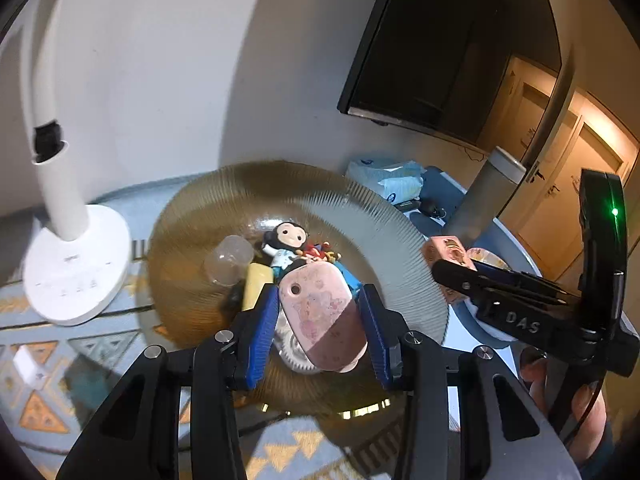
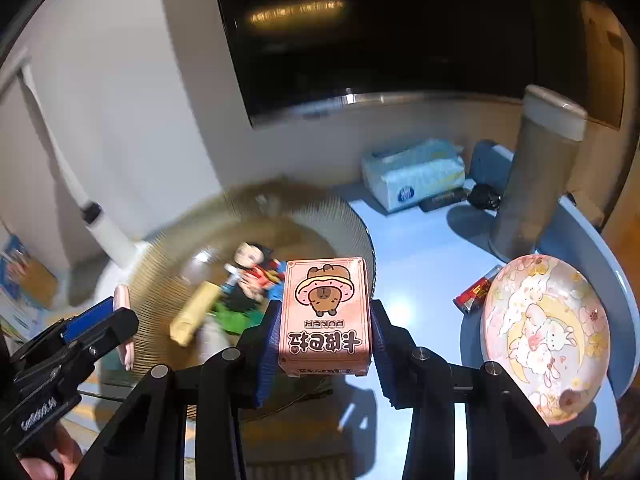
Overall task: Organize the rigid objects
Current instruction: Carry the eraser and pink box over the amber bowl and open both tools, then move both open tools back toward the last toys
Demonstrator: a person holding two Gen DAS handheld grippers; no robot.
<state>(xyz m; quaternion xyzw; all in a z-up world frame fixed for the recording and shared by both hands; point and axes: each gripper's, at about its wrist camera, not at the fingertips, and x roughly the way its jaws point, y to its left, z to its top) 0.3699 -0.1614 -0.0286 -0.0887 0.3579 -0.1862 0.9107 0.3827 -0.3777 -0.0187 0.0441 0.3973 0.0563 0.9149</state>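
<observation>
— What is my left gripper (image 1: 320, 316) doing?
— Its blue pads (image 1: 262, 332) press on both sides of a pink oval piece (image 1: 320, 316), tilted downward.
— And my right gripper (image 2: 325, 330)?
— Clamped on a pink card box (image 2: 325, 312), also angled down, just beside the left. Fingers of my hand (image 1: 576, 408) show behind its handle.

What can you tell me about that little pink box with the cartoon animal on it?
The pink box looks like a small cardboard pack of playing cards: its face shows a brown cartoon animal wearing a pink doughnut-like hat, with "POKER" and large characters printed below, upside down from this camera. It is closed and held off the table, face up, clamped on its two long sides by the blue pads of the right tongs. It hangs in front of the ribbed amber glass bowl. Nothing else touches it.
</observation>
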